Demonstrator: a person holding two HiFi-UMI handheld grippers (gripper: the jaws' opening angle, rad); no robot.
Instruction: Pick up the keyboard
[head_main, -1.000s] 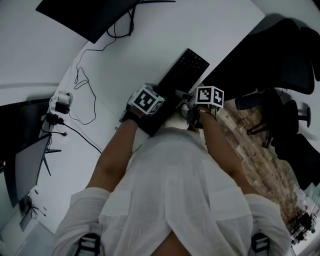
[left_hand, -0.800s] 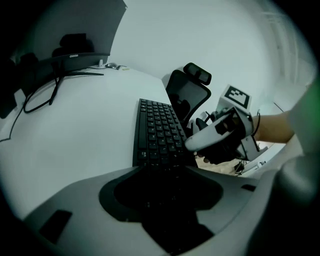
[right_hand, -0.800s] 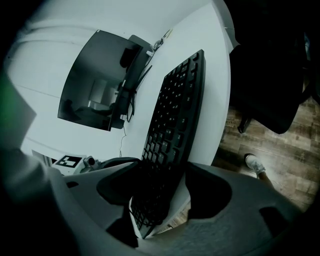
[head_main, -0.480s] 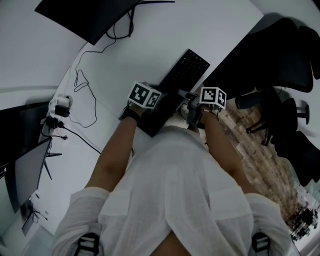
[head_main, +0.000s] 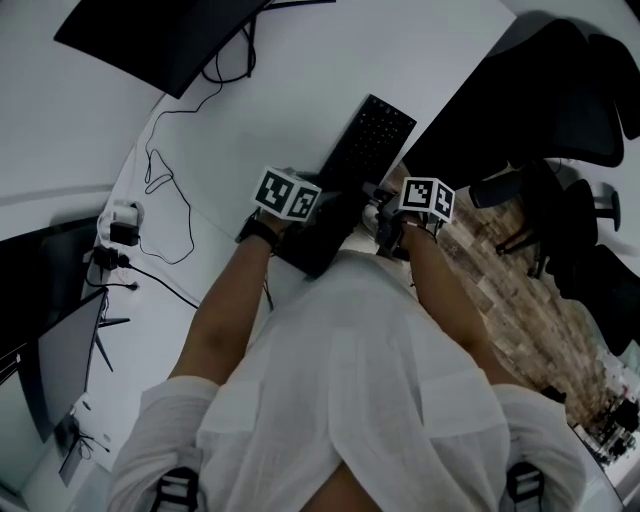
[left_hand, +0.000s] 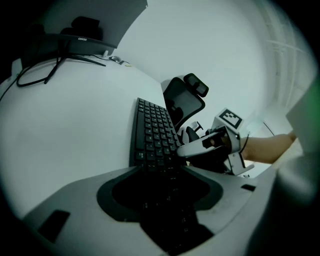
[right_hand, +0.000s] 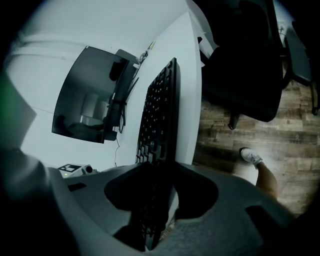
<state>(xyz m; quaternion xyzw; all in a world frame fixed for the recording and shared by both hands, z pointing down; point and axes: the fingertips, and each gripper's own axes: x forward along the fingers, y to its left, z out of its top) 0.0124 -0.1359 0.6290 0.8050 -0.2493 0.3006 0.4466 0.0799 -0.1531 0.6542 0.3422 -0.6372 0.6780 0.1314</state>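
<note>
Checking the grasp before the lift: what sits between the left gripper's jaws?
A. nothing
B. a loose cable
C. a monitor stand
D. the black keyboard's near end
D: in the left gripper view the keyboard runs straight in between the jaws of the left gripper, its keys showing inside the gap.

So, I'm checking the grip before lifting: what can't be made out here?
Head view: near end of the keyboard, hidden under the left gripper and right gripper.
Left gripper view: lettering on the keys, too small and dark.
Right gripper view: the keyboard's underside, turned away.
</note>
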